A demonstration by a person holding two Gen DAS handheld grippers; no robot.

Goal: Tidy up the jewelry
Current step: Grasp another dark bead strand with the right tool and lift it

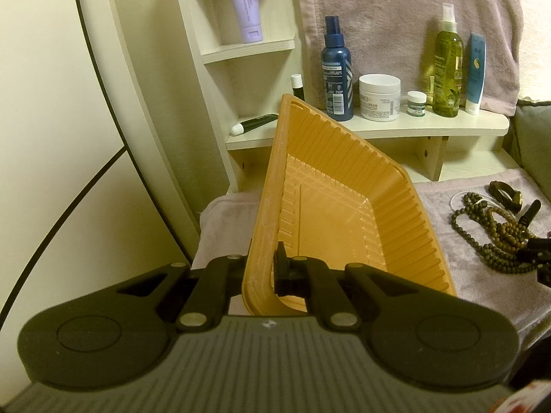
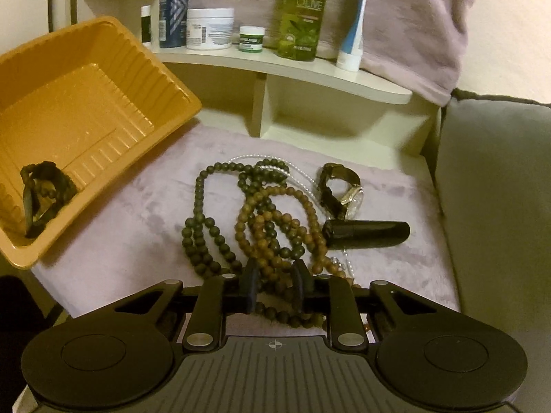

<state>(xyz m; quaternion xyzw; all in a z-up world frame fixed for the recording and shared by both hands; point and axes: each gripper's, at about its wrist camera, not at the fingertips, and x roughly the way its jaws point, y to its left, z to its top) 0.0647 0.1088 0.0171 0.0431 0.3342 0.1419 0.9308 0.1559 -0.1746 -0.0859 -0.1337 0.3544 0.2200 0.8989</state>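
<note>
An orange plastic tray point(image 1: 267, 186) is tipped up on the pink towel point(image 2: 137, 227), and my left gripper point(image 1: 263, 266) is shut on its near rim. Down in its lower corner lies a dark bracelet point(image 2: 44, 196). To the right, a tangle lies on the towel: a dark green bead necklace point(image 2: 203, 230), a brown bead necklace point(image 2: 275, 213), a thin pearl string point(image 2: 296, 168), a wristwatch point(image 2: 344, 192) and a black tube point(image 2: 368, 232). My right gripper point(image 2: 275, 284) is down in the near end of the tangle, its pads closed against brown bead strands.
A pale wooden shelf point(image 2: 310, 69) behind the towel carries a blue spray bottle point(image 2: 172, 10), white jars, a green olive bottle point(image 2: 303, 13) and a blue-white tube. A grey cushion point(image 2: 499, 189) borders the towel on the right. A mirror edge curves along the left.
</note>
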